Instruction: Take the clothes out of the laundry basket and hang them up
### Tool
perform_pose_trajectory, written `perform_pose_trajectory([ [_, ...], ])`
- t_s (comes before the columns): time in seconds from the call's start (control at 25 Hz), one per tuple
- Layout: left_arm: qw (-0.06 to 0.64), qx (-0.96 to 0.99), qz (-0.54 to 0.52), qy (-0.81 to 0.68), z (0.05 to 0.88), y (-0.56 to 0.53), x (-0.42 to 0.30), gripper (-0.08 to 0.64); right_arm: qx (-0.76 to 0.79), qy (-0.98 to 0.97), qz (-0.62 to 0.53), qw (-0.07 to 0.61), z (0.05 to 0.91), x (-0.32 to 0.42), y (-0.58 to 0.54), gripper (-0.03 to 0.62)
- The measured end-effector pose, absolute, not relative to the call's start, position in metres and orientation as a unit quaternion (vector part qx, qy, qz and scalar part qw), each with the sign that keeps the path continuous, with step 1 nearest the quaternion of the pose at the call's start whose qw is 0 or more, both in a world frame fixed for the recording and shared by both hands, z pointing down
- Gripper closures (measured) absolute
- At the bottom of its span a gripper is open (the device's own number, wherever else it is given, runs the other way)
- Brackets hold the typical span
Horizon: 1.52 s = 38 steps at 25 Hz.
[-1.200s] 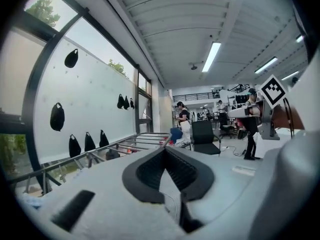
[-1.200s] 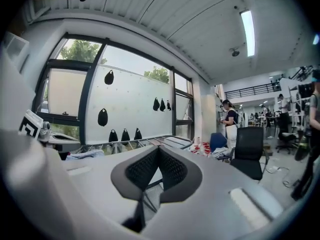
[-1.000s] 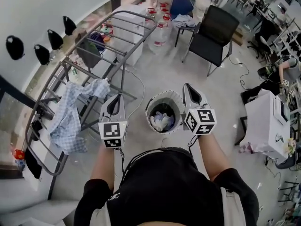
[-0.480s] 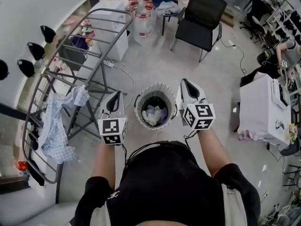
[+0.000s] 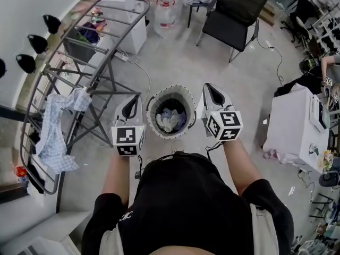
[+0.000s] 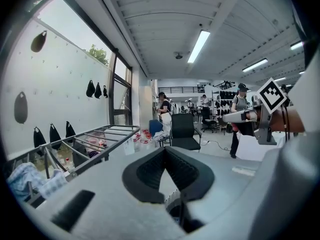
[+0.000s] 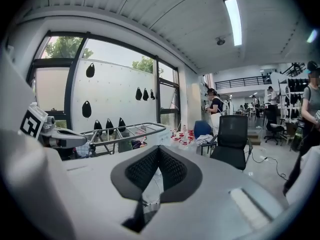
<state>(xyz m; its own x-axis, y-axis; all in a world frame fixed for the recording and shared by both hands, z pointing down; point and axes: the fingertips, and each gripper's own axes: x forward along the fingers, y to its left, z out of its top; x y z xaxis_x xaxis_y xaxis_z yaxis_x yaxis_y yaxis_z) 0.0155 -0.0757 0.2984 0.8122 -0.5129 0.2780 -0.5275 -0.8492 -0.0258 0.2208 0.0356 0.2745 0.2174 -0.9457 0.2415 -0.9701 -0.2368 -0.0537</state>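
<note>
A round laundry basket (image 5: 151, 109) stands on the floor between my two grippers, with pale crumpled clothes (image 5: 169, 120) inside. My left gripper (image 5: 134, 101) hovers just left of the basket rim, shut and empty. My right gripper (image 5: 210, 90) hovers just right of the rim, also shut with nothing in it. A metal drying rack (image 5: 79, 62) stands to the left, and a blue checked shirt (image 5: 52, 132) hangs over its near end. In the left gripper view the shut gripper (image 6: 165, 150) points level past the rack (image 6: 107, 135). The right gripper (image 7: 158, 150) does the same.
A black office chair (image 5: 234, 16) stands beyond the basket, with water jugs (image 5: 162, 12) near a white cabinet. A white box-like unit (image 5: 297, 126) sits to the right. A cable (image 5: 142, 73) trails on the floor by the rack's legs. People stand far off in the room.
The head view has swung so the rack and shirt slid left and the basket sits centred between both grippers. Both grippers stay shut and empty.
</note>
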Motion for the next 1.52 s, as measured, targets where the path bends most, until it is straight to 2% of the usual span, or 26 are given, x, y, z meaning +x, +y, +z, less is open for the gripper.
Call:
perform_pose_trajectory([
  [0.04,0.030,0.952,0.140,-0.272,0.300,-0.076,0.018,0.552,0.773,-0.620,0.119,0.055,0.279,0.222,0.033,0.577],
  [0.08,0.036,0.953,0.142,-0.267,0.303,-0.076,0.021,0.512,0.767,-0.627,0.127,0.054,0.285,0.222,0.030,0.577],
  [0.12,0.042,0.954,0.146,-0.260,0.308,-0.075,0.024,0.419,0.757,-0.636,0.140,0.052,0.292,0.220,0.027,0.577],
  [0.16,0.046,0.954,0.153,-0.253,0.313,-0.074,0.025,0.345,0.743,-0.649,0.156,0.052,0.302,0.215,0.023,0.528],
  [0.2,0.048,0.954,0.162,-0.247,0.320,-0.073,0.024,0.317,0.728,-0.661,0.173,0.056,0.314,0.209,0.019,0.431],
  [0.24,0.050,0.953,0.171,-0.245,0.327,-0.072,0.022,0.308,0.716,-0.669,0.188,0.067,0.328,0.204,0.016,0.399],
  [0.44,0.079,0.940,0.216,-0.251,0.372,-0.073,0.010,0.305,0.675,-0.682,0.217,0.179,0.400,0.189,0.011,0.374],
  [0.96,0.184,0.887,0.301,-0.297,0.509,-0.059,-0.010,0.316,0.518,-0.730,0.269,0.356,0.580,0.172,-0.018,0.368],
  [1.28,0.252,0.837,0.331,-0.355,0.621,-0.045,-0.020,0.319,0.347,-0.760,0.195,0.513,0.724,0.166,-0.033,0.370],
  [1.52,0.272,0.815,0.338,-0.384,0.704,-0.043,-0.036,0.322,0.268,-0.750,0.187,0.575,0.846,0.159,-0.035,0.380],
])
